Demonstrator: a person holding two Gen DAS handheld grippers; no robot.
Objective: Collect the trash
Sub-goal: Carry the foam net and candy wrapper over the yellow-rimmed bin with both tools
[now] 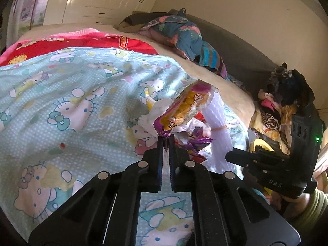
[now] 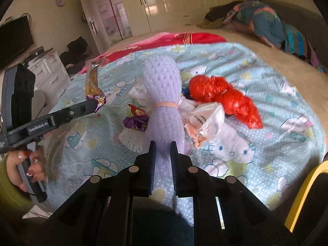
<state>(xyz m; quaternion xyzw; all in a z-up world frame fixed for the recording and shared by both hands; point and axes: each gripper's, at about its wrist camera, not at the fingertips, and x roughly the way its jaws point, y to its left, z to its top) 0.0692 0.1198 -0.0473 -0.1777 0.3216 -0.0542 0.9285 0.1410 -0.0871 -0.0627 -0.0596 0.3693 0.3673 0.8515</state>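
The left gripper [image 1: 166, 141] is clenched on one crimped corner of a purple-and-yellow snack wrapper [image 1: 184, 108], which hangs lifted clear of the bedding; the same wrapper [image 2: 93, 84] shows edge-on in the right wrist view. The right gripper [image 2: 162, 149] grasps the lower end of a bundle of lilac foam netting [image 2: 162, 100], tied at its waist with a rubber band [image 2: 165, 105]; the jaws stand partly closed against the foam, and the bundle's upper part appears to rest among the remaining litter. Risk 1: the wrapper is held by a thin corner only, so a quick swing or a snag could probably pull the film out of the jaws. Risk 2: the foam compresses readily and the bundle is long, so it may droop, slide through the grip, or drag neighbouring pieces off the pile when raised. Risk 3: the two grippers work near each other, and crossing paths could cause a collision. Still on the bed are a small crumpled purple wrapper [image 2: 136, 123], a clear plastic bag [image 2: 209, 121], a red plastic bag [image 2: 223, 100] and a white foam piece [image 2: 131, 139]. The surface is a soft quilt with a cartoon cat print [image 2: 266, 71], which gives no firm backing for picking. A yellow rim [image 2: 303, 194] at lower right may be a bin; this cannot be confirmed. Beyond lie a red blanket [image 1: 86, 43], piled clothes [image 1: 180, 32] and cream wardrobes [image 2: 184, 0].
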